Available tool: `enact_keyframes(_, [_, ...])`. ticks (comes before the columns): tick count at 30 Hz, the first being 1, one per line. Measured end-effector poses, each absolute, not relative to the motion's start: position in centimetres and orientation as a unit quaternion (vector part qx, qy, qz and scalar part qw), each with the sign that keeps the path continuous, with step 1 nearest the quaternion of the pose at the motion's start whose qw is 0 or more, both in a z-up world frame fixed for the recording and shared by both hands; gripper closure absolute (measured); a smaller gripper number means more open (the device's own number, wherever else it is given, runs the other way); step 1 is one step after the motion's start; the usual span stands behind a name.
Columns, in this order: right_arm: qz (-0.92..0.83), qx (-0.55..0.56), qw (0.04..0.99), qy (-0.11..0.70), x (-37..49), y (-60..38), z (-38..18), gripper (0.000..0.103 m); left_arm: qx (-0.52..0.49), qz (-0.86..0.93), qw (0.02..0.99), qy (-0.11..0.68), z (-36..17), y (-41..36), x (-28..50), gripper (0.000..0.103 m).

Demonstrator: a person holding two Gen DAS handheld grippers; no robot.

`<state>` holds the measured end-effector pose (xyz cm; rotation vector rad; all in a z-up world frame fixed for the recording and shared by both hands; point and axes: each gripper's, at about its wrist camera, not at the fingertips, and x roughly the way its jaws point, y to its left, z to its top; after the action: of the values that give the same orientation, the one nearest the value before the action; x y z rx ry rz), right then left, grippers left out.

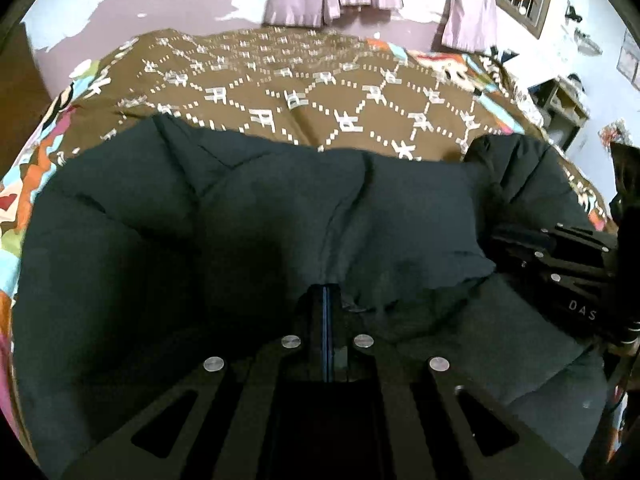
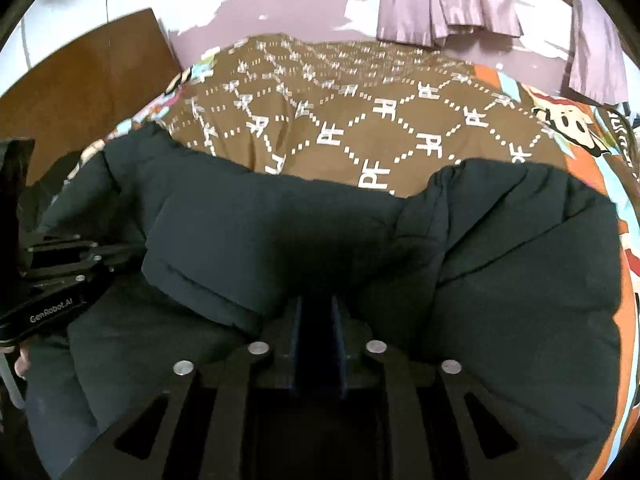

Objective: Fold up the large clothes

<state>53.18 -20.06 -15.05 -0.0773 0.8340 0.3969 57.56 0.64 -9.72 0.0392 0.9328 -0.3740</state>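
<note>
The left claw [image 1: 327,292] points forward and steeply downward, its two fingers pressed flat together with only a thin blue line between them. The right claw [image 2: 317,304] tilts downward at a similar angle; its jaws stand a little apart, a narrow gap showing between the blue-edged pads [image 2: 297,320]. The two claws sit side by side, each seen at the edge of the other's view. A fingertip of the person [image 2: 21,364] shows under the left claw's body.
</note>
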Motion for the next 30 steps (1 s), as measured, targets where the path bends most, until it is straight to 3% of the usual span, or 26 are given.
enact_keyframes(2, [0.191, -0.028, 0.899, 0.393, 53.2, -20.0, -14.4, 0.065, 0.011, -0.177, 0.882, 0.436, -9.0, 0.8, 57.2, 0.102])
enact_keyframes(5, [0.182, -0.023, 0.907, 0.379, 52.4, -20.2, -13.2, 0.053, -0.009, -0.169, 0.892, 0.419, -7.5, 1.3, 56.1, 0.096])
enact_keyframes(7, [0.176, -0.022, 0.913, 0.368, 51.6, -20.4, -12.3, 0.051, -0.02, -0.16, 0.897, 0.412, -6.5, 1.5, 55.5, 0.085])
enact_keyframes(9, [0.169, -0.019, 0.918, 0.359, 50.9, -20.7, -11.4, 0.042, -0.03, -0.148, 0.904, 0.399, -5.4, 1.8, 54.7, 0.054])
enact_keyframes(11, [0.166, -0.017, 0.921, 0.351, 50.2, -21.0, -10.6, 0.029, -0.045, -0.14, 0.913, 0.381, -4.3, 2.2, 53.7, 0.043])
enact_keyframes(15, [0.154, -0.017, 0.931, 0.33, 48.1, -21.6, -8.6, 0.018, -0.064, -0.119, 0.917, 0.375, -2.5, 2.4, 52.1, 0.031])
enact_keyframes(17, [0.15, -0.005, 0.936, 0.318, 47.0, -22.2, -7.4, 0.007, -0.065, -0.111, 0.919, 0.373, -1.6, 2.4, 51.1, 0.028])
enact_keyframes(22, [0.138, 0.015, 0.943, 0.303, 44.1, -23.4, -5.0, 0.001, -0.062, -0.093, 0.93, 0.35, 0.7, 2.3, 47.9, 0.026])
enact_keyframes(30, [0.112, 0.01, 0.958, 0.265, 37.1, -24.6, -2.0, 0.001, -0.063, -0.073, 0.951, 0.293, 4.3, 1.8, 41.1, 0.024])
